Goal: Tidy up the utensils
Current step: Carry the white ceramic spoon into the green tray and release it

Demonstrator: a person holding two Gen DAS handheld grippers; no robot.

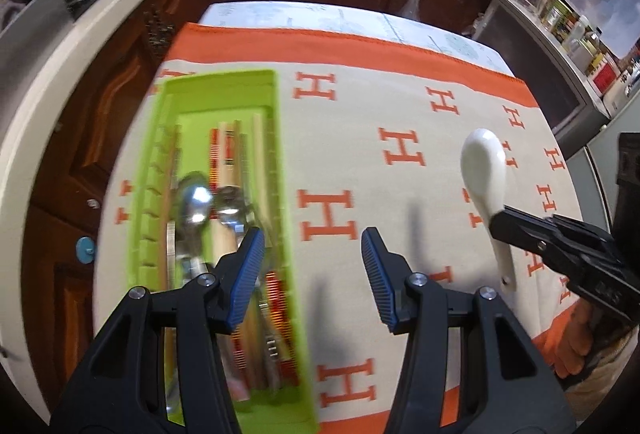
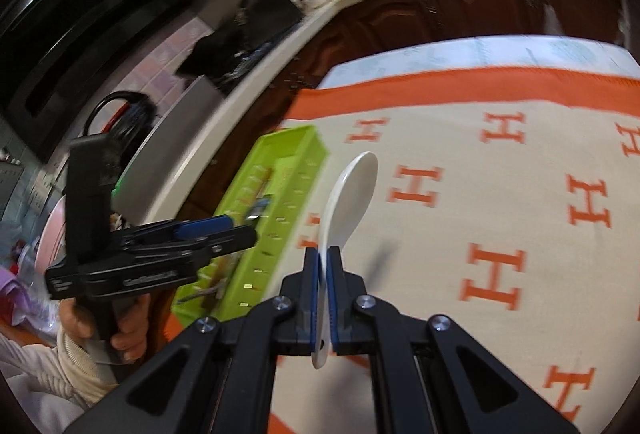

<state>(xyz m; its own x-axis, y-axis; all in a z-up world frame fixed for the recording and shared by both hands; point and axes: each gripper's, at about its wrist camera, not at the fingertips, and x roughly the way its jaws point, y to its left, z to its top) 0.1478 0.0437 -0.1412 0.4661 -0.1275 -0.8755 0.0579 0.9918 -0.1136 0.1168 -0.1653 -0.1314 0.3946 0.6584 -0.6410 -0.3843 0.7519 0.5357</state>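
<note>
Gripping the white spoon in my right tongs; left tongs wide, green tray contents blurred.

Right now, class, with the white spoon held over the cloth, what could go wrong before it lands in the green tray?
1. The right gripper pinches the glossy spoon only on its thin handle, so it may slip or swivel and fall.
2. The tray already holds metal spoons and chopsticks, so the spoon may land crooked on them.
3. The open left gripper hangs over the tray's edge and may get in the way.
</note>
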